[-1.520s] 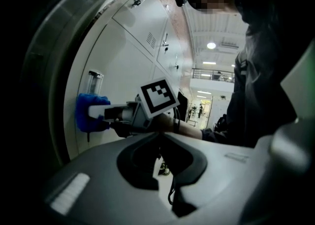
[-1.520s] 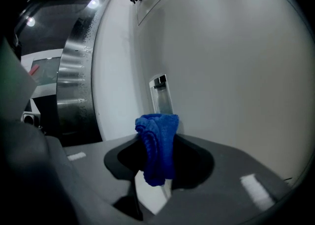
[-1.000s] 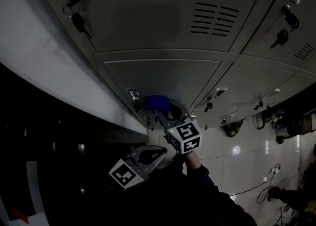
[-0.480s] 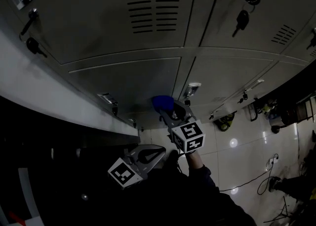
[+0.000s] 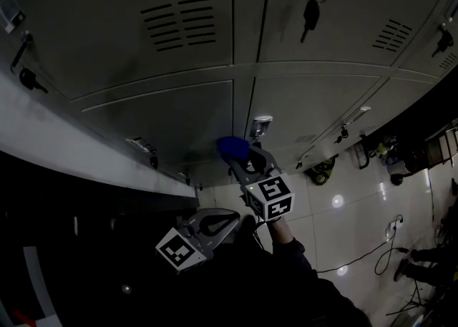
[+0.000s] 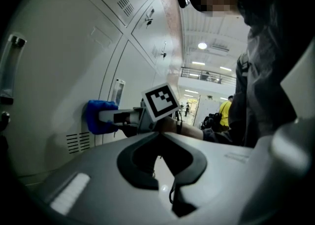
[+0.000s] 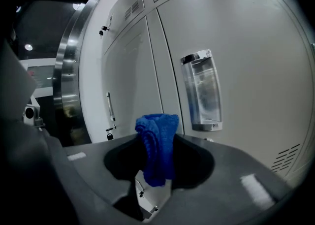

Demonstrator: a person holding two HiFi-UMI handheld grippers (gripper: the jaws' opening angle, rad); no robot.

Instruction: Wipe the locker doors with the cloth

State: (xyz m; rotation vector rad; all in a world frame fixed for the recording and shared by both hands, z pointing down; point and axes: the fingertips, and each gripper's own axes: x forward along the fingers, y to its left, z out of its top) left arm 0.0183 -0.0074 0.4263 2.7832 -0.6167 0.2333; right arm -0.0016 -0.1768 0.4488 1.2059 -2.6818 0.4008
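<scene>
- My right gripper (image 7: 157,162) is pinching the blue cloth (image 7: 158,143). The cloth sticks out past the tips.
- My left gripper (image 6: 165,167) is pressed together with nothing in it. It hangs low, well apart from the clear holder (image 7: 202,91) on the locker door (image 7: 256,47).
- The cloth is up against the door, just beside the clear holder.
- To wipe well, I think I should push the cloth flat on the door and slide it in long, slow lines away from the clear holder.
- I should go round the clear holder, not over it, so the cloth does not catch and pull out.
- I should hold the pinch tight, so only soft cloth rubs the paint, not the hard tips.
- The left gripper view sees me from the side. There the cloth looks pressed on the door, which the right gripper view cannot tell me.
- The right gripper view shows the pinch up close.
- The head view is dark, but it shows many more doors, and a key (image 5: 310,14) hanging far above the clear holder.
</scene>
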